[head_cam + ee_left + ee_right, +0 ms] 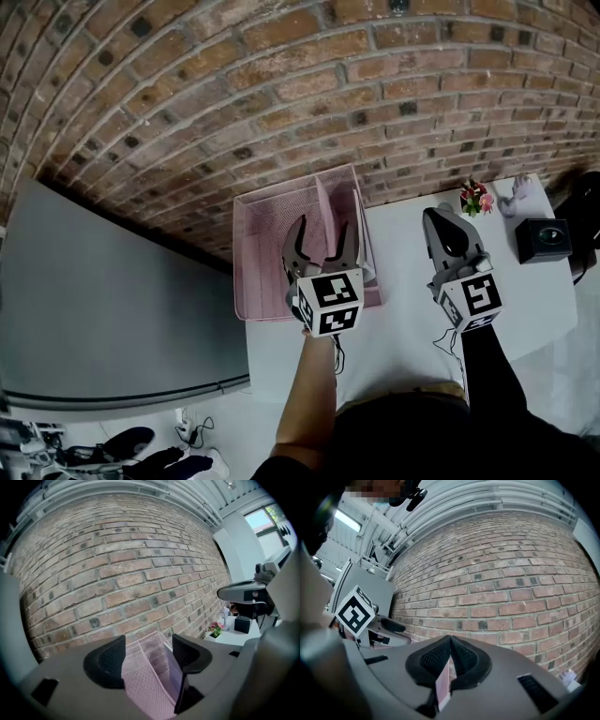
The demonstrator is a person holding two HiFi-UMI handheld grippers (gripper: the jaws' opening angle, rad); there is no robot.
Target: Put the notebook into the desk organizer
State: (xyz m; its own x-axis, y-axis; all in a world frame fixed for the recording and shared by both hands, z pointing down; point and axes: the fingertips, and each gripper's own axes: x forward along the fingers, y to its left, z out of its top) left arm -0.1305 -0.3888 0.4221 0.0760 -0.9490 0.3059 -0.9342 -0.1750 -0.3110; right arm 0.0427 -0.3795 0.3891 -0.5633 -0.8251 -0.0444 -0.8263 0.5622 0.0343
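The pink mesh desk organizer (267, 234) (143, 686) stands on the white table (403, 319) against the brick wall. A lavender notebook (174, 673) stands upright in its right compartment, seen as a thin strip (364, 246) in the head view. My left gripper (323, 248) (150, 656) hovers open over the organizer, its right jaw just above the notebook and not closed on it. My right gripper (439, 217) (450, 643) is shut and holds nothing, above the table to the right of the organizer.
A small flower pot (475, 198), a white figurine (520, 193) and a black box (542, 240) sit at the table's far right. A grey panel (103, 291) lies left of the table. Cables and shoes lie on the floor at lower left.
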